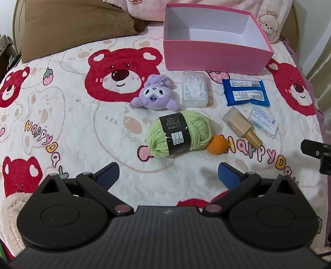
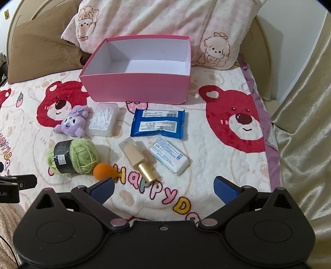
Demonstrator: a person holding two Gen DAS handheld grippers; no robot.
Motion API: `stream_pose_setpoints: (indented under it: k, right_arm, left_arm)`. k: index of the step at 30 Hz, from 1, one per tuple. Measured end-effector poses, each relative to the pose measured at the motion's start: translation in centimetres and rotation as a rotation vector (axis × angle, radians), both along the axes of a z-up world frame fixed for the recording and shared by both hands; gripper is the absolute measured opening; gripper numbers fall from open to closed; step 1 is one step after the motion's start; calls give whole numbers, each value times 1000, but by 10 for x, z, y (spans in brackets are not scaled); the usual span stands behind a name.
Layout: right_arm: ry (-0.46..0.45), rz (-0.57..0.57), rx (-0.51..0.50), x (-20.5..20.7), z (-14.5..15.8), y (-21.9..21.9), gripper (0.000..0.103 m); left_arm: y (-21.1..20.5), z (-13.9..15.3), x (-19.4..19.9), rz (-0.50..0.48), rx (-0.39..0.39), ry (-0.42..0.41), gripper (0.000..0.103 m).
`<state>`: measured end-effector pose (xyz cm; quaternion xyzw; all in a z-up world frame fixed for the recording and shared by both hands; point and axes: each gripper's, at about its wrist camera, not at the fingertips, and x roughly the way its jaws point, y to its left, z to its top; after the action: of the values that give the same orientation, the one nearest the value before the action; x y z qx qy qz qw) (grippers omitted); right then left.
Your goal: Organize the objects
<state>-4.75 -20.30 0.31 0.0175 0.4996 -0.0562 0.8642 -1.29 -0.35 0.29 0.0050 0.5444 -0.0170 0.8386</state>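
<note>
1. Pink box (image 2: 136, 87) open and bare inside, set at the far side of the bear-print blanket (image 2: 217, 157), just in front of the pillows (image 2: 165, 18); likely placed there as the destination for the loose things.
2. Spread in front of the box, mostly apart from one another, probably to leave room for a grip on each: purple plush toy (image 1: 154, 94), clear plastic case (image 1: 194, 89), blue wipes pack (image 2: 159, 124), green yarn ball (image 1: 179, 133), orange ball (image 1: 216, 144), beige bottle with gold cap (image 2: 137, 158), small white packet (image 2: 169, 158).
3. Exceptions to that spacing: orange ball touching the yarn; bottle and white packet lying just beside each other, contact unclear.
4. Left gripper (image 1: 168, 173) spread wide, holding nothing, hovering over the blanket nearest the yarn; seemingly lined up for that pick.
5. Right gripper (image 2: 164, 187) likewise wide and empty, near the gold cap and the orange ball.
6. Nothing in the box yet; sorting judged not begun.
7. Hard to make out: print on the wipes, packet and yarn label too small to read; contents of the clear case only a white tangle.
8. Cut off: near part of the blanket behind both black gripper bodies; each gripper only a dark edge in the other's view.
</note>
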Motion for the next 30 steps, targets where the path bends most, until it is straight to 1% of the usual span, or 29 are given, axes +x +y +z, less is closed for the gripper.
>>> stream_pose_setpoints:
  k: [6, 16, 19, 20, 30]
  right_arm:
    - [2, -5, 2, -1, -1, -2, 103]
    - [19, -12, 8, 1, -6, -3, 103]
    - [18, -10, 5, 1, -6, -3, 103]
    - [17, -9, 3, 1, -6, -2, 103]
    - [15, -2, -11, 1, -4, -1, 103]
  left_arm:
    - [-2, -8, 1, 2, -5, 20, 103]
    - [1, -13, 5, 9, -44, 26, 103]
    - [2, -14, 5, 14, -46, 27, 103]
    - [2, -14, 5, -12, -48, 29, 103]
    - [4, -19, 5, -3, -45, 45, 103]
